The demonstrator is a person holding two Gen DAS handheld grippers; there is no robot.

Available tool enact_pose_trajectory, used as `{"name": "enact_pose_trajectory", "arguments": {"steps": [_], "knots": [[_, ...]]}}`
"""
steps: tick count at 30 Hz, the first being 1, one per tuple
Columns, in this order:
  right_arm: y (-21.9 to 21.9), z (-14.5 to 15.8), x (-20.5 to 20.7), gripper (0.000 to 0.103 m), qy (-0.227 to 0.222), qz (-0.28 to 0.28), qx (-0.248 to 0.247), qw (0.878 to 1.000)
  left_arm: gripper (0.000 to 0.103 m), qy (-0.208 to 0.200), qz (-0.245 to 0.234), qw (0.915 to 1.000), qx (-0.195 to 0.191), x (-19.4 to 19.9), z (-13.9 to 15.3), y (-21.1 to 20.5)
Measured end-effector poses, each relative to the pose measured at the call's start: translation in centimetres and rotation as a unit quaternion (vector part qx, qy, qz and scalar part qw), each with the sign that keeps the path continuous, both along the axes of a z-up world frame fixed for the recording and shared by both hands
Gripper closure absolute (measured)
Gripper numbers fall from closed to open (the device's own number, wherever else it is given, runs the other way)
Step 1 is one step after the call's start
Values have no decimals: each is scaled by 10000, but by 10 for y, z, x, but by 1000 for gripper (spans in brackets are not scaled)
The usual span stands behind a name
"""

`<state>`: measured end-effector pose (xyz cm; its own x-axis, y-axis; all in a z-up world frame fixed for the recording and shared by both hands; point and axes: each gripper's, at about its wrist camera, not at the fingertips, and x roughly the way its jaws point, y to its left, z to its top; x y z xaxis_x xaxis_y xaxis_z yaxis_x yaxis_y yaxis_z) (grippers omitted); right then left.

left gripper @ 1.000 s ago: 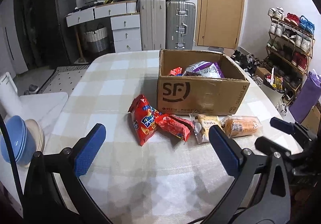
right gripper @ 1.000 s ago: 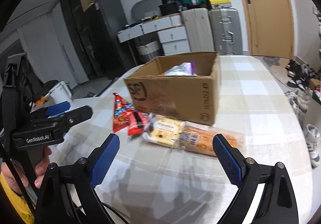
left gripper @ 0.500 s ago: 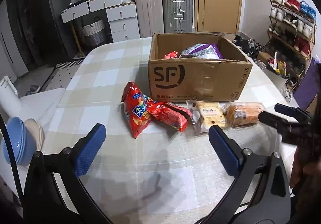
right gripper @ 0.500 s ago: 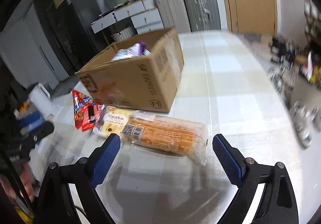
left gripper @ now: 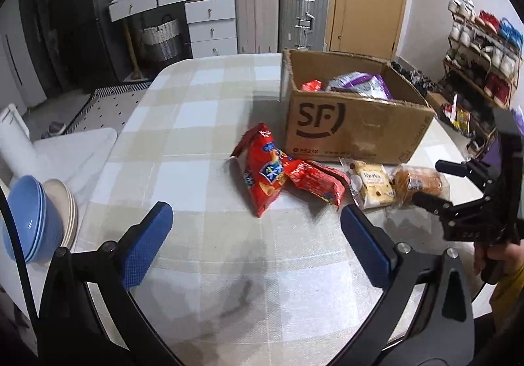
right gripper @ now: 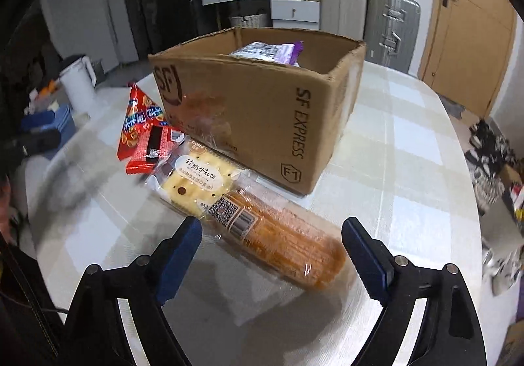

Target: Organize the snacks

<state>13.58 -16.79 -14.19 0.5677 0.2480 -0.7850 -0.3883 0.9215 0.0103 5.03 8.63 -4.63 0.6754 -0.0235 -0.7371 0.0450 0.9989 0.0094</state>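
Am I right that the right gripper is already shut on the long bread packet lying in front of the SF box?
Not quite: the right gripper is open, its jaws set either side of the long bread packet without clamping it, as the right wrist view shows. The packet does lie on the table in front of the SF box.

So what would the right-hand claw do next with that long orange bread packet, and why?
Probably ease the right gripper down a little and close on the bread packet. Its jaws are open on either side of the packet, which lies flat on the table outside the cardboard box. The left gripper is open too, with nothing between its fingers.
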Motion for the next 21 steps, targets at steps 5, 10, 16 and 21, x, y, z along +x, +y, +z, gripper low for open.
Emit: {"name": "enact_pose_trajectory", "arguments": {"steps": [5, 10, 16, 21], "knots": [[15, -13, 12, 13, 135, 162, -421, 9989, 1, 83, 20, 9998, -203, 2, 0, 8], [18, -22, 18, 26, 328, 289, -529, 9976, 1, 149, 20, 9998, -110, 4, -5, 7], [9, -22, 23, 51, 533, 193, -375, 9977, 1, 215, 38, 9998, -42, 7, -9, 6], [3, -18, 15, 61, 695, 280, -131, 9971, 1, 213, 79, 9997, 10, 9, -10, 9]]}}
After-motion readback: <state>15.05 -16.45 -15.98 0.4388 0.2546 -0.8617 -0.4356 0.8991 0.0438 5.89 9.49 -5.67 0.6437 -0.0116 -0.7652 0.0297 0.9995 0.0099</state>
